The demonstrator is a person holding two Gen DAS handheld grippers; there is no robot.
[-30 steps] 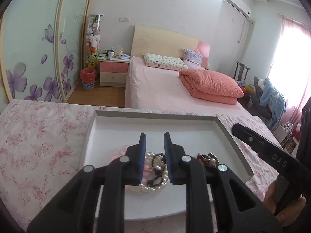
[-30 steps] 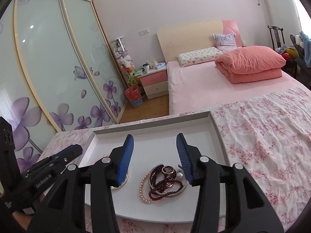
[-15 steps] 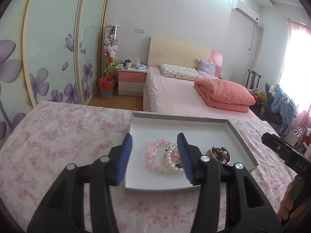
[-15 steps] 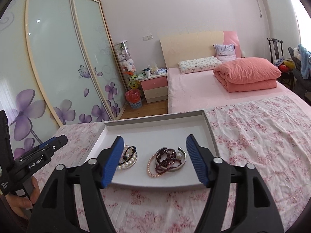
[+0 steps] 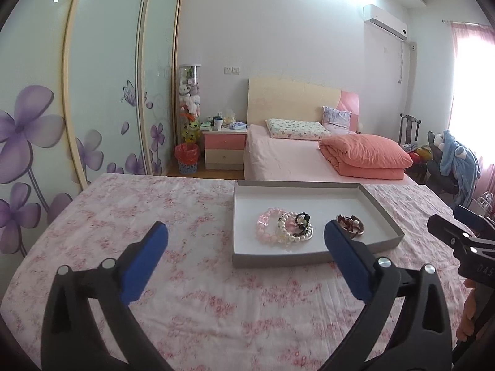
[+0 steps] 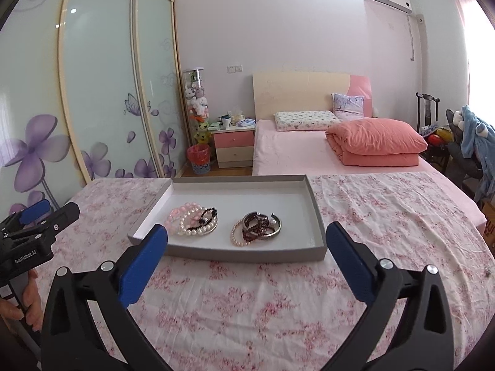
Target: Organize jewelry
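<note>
A grey shallow tray (image 5: 280,259) (image 6: 244,252) sits on the floral tablecloth. It holds two heaps of jewelry. One heap is a pink bead bracelet, pearl bracelets and a black bead bracelet (image 5: 284,227) (image 6: 195,220). The other heap is dark red beads, metal bangles and a thin pearl strand (image 5: 350,224) (image 6: 256,228). My left gripper (image 5: 246,241) is wide open and empty, held back from the tray's near left. My right gripper (image 6: 247,241) is wide open and empty, in front of the tray's near edge. Each gripper shows at the edge of the other's view.
The table with the pink floral cloth (image 6: 386,216) stretches to both sides of the tray. Behind it stand a pink bed (image 6: 309,151), a nightstand (image 6: 235,145), a red bin (image 6: 199,157) and sliding wardrobe doors (image 6: 102,92). A chair with clothes (image 6: 473,142) stands at right.
Both grippers have pulled back and up from the tray and opened wide. The left one was nearly shut over the pearl heap a second ago. The jewelry stays in the tray.
</note>
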